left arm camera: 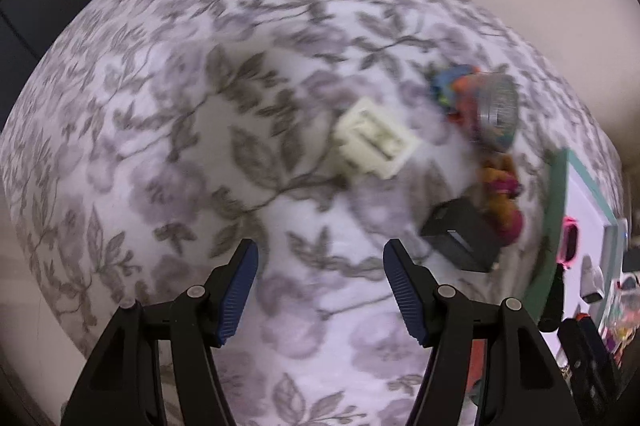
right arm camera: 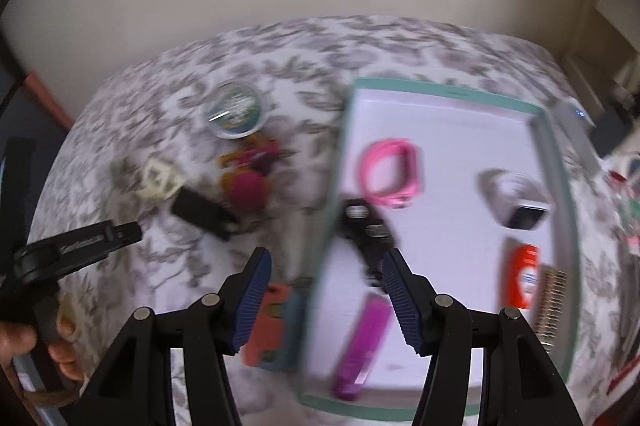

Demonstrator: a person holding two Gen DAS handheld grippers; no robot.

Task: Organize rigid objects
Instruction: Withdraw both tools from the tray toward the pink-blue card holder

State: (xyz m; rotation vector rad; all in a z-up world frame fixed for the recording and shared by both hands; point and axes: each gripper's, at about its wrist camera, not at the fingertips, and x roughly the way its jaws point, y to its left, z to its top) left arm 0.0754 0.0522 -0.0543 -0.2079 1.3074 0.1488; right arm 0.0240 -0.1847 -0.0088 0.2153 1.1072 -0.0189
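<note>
The left gripper (left arm camera: 320, 290) has ribbed blue pads (left arm camera: 236, 294) on black arms, standing apart with nothing between them, over the soft leafy cloth (left arm camera: 160, 105). The right gripper (right arm camera: 326, 302) is apart and empty too, above the flat green-edged box (right arm camera: 556, 209). In the box lie a pink band (right arm camera: 394, 171), a black tool (right arm camera: 366, 230) and a purple stick (right arm camera: 362, 346). On the cloth sit a cream square block (left arm camera: 376, 137), a black block (left arm camera: 460, 238) and a round clear lid (right arm camera: 236, 115).

Matt printed cloth bedspread (left arm camera: 160, 113); glossy pink plastic watch strap (right arm camera: 390, 171).
</note>
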